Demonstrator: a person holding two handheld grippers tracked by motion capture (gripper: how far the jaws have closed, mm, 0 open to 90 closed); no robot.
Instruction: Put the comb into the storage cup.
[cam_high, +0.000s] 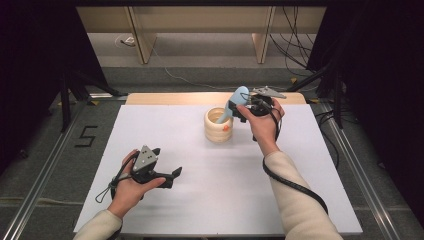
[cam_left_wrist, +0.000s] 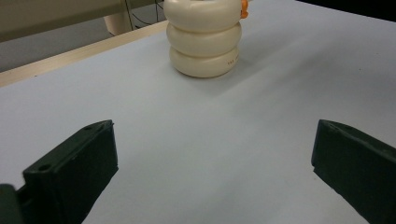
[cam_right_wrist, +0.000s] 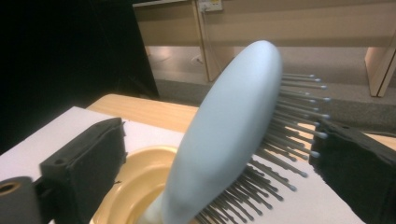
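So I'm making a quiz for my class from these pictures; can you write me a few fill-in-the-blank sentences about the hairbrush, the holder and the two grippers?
1. The pale blue hairbrush stands handle-down in the cream ____ with the ringed wall.
2. The brush head sits between the jaws of the ____ gripper, which stand open.
3. The left gripper has ____ between its jaws.
4. A small ____ spot marks the holder's side.

Missing words: holder; right; nothing; orange

Right claw (cam_high: 239, 111) beside hairbrush (cam_high: 237, 100) standing in holder (cam_high: 218, 129).
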